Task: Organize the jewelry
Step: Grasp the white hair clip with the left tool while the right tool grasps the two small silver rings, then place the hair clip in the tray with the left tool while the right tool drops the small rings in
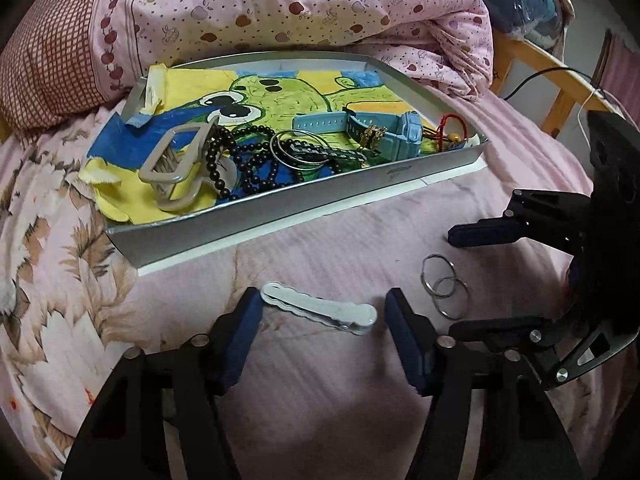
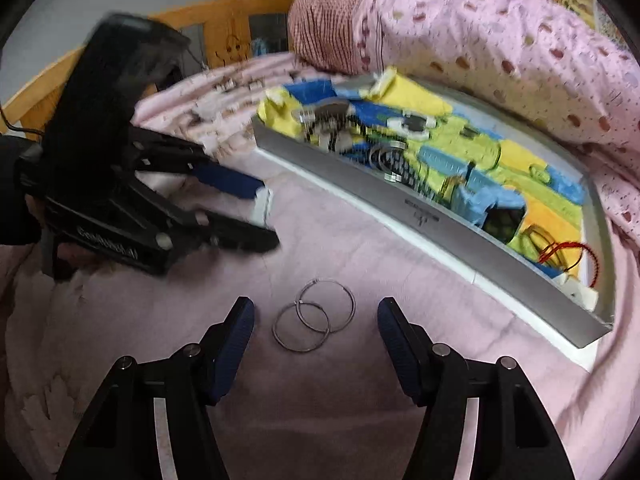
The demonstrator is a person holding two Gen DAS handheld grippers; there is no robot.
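A white hair clip (image 1: 320, 309) lies on the pink bedsheet between the open fingers of my left gripper (image 1: 324, 312). Two silver hoop earrings (image 2: 314, 314) lie on the sheet between the open fingers of my right gripper (image 2: 316, 320); they also show in the left wrist view (image 1: 443, 285). A shallow grey tray (image 1: 280, 208) lined with a frog drawing holds a beige claw clip (image 1: 176, 168), dark bead strands (image 1: 240, 168), silver bangles (image 1: 298, 148), a blue watch (image 1: 360, 130) and a red cord bracelet (image 1: 452, 130). The right gripper shows in the left wrist view (image 1: 464, 280); the left in the right wrist view (image 2: 264, 216).
A folded pink quilt (image 1: 300, 4) and a checked pillow (image 1: 52, 48) lie behind the tray. A wooden bed frame (image 1: 560, 92) with a black cable runs at the right. The tray (image 2: 440, 220) sits close beyond the earrings.
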